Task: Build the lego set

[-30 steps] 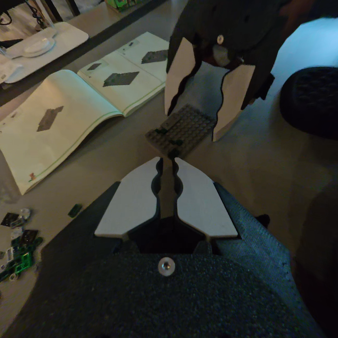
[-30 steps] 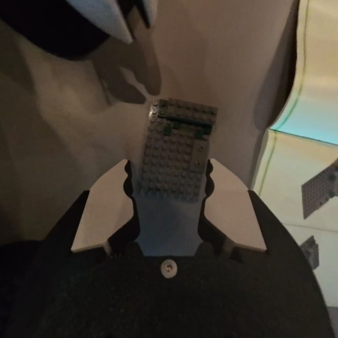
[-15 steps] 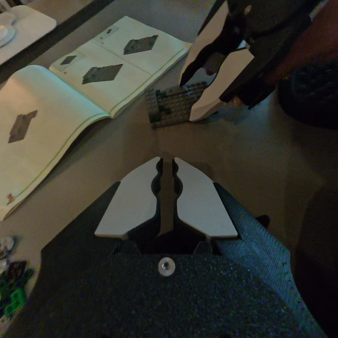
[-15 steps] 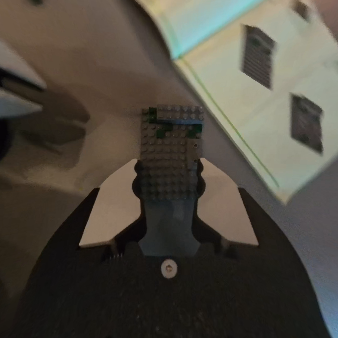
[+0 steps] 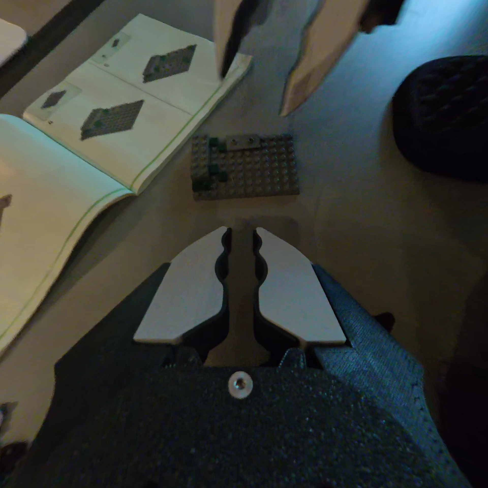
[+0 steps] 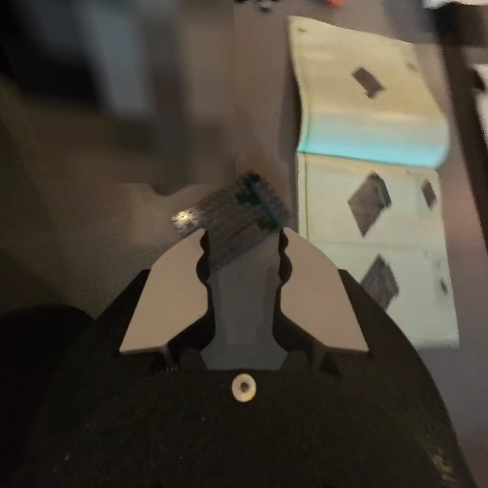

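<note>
Lying flat, studded grey baseplate (image 5: 245,169); left hand-held gripper (image 5: 241,229) narrow, right hand-held gripper (image 6: 241,231) wide.

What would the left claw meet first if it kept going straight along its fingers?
Most likely the grey Lego baseplate, lying flat on the table directly ahead of the left claw. Only bare table shows between them, though depth is hard to judge.

The flat studded lego baseplate (image 5: 245,169) is grey, with small dark green pieces (image 5: 214,169) along one end and a paler grey strip (image 5: 244,142) at one edge. The open paper instruction booklet (image 5: 105,111) is cream-white with thin green border lines and grey diamond-shaped pictures. The tabletop (image 5: 356,211) is plain beige-grey. Both grippers' fingers (image 5: 190,293) are off-white in black textured bodies.
</note>
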The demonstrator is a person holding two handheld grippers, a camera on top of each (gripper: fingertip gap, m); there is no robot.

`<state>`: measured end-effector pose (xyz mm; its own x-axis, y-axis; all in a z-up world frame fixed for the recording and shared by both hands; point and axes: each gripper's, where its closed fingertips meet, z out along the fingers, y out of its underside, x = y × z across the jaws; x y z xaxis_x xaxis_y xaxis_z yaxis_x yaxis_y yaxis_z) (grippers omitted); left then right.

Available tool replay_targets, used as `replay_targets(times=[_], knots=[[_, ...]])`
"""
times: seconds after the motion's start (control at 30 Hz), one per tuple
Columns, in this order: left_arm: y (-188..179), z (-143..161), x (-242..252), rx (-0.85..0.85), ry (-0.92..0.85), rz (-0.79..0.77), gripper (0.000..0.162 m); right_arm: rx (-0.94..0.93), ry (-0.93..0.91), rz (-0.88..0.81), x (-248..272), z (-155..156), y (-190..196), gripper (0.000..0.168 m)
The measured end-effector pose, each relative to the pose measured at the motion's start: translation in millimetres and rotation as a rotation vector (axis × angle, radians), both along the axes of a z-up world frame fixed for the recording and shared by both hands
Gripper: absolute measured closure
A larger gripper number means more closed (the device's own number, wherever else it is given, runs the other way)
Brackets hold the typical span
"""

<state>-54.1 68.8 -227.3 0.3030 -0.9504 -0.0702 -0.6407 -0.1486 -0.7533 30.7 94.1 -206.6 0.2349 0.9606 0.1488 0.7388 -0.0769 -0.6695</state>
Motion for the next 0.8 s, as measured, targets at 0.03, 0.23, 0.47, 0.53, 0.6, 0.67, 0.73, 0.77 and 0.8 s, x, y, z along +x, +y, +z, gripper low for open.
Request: replay_targets(times=[0.03, 0.23, 0.47, 0.53, 0.6, 0.67, 0.73, 0.77, 0.8], knots=[[1, 2, 0, 0.013, 0.0, 0.016, 0.146, -0.02, -0.019, 0.061, -4, -4, 6, 0.12], [2, 4, -4, 0.002, -0.029, 0.12, 0.147, -0.074, -0.181, 0.316, -22, -36, 33, 0.124], [2, 0, -15, -0.026, -0.056, 0.178, 0.147, -0.162, -0.175, 0.3, -32, -43, 35, 0.151], [3, 2, -16, -0.033, -0.073, 0.176, 0.147, -0.172, -0.158, 0.206, -28, -43, 35, 0.152], [3, 4, -17, -0.035, -0.091, 0.172, 0.147, -0.195, -0.128, 0.097, -23, -40, 27, 0.152], [4, 7, -18, -0.039, -0.11, 0.163, 0.148, -0.201, -0.1, 0.016, -19, -38, 18, 0.152], [4, 8, -17, -0.049, -0.125, 0.147, 0.148, -0.199, -0.094, -0.025, -15, -39, 11, 0.152], [4, 8, -16, -0.052, -0.127, 0.138, 0.148, -0.193, -0.084, -0.035, -15, -39, 9, 0.152], [4, 8, -15, -0.052, -0.125, 0.13, 0.148, -0.193, -0.08, -0.048, -15, -40, 9, 0.152]])
